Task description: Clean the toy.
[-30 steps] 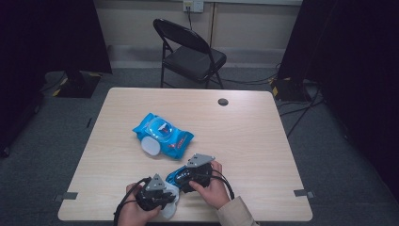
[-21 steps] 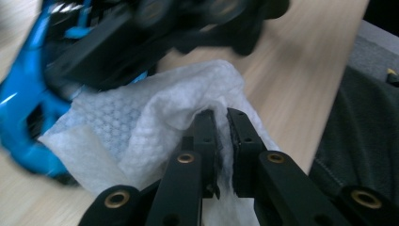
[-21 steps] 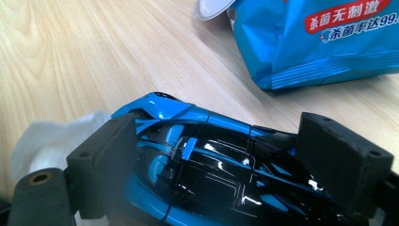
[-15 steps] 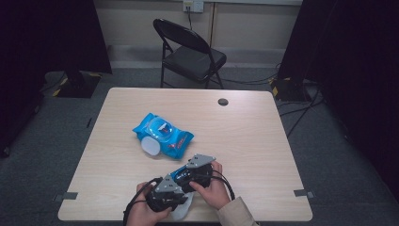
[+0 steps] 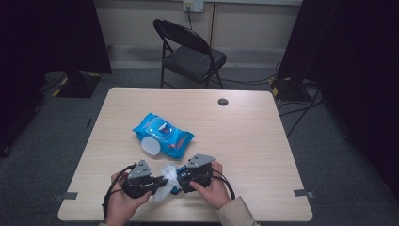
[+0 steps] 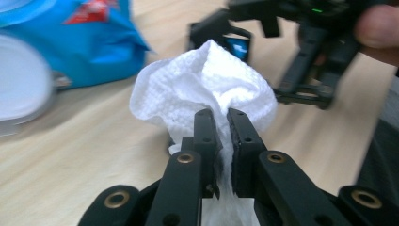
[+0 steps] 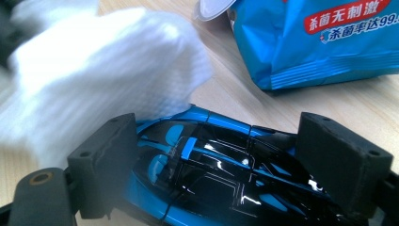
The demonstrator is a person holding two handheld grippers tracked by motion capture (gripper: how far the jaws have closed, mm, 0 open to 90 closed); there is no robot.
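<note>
Toy car (image 7: 221, 165): blue and black, glossy; between the right gripper's two pads, lying low at the table's near edge, a little left of the middle.
Long axis: in the right gripper view, across the picture from pad to pad, so clamped end to end; which end is the nose, not clear. In the high view, mostly hidden under the gripper, a blue sliver (image 5: 175, 190) showing.
Right gripper (image 5: 186, 178): jaws spread wide and pressed on the toy car's two ends; held in the right hand (image 5: 214, 188).
Wipe (image 6: 207, 89): white, crumpled, bunched into a peak; touching the car's upper left side in the right gripper view; in the high view between the two grippers (image 5: 164, 181).
Left gripper (image 5: 157, 181): jaws drawn nearly together, pinching the wipe's lower folds; held in the left hand (image 5: 120, 202), just left of the right gripper.
Wipes pack (image 5: 162, 134): blue, with a white round lid flipped open at its near-left end; long axis running far-left to near-right; just beyond the grippers, apart from them.
Table (image 5: 254, 141): light wood; near edge right below both hands, little room there.
Open room: broad bare stretch to the right and far side; narrower bare strip to the left.
Small dark disc (image 5: 223, 101): near the far edge, well apart.
Folding chair (image 5: 190, 54): beyond the far edge.
</note>
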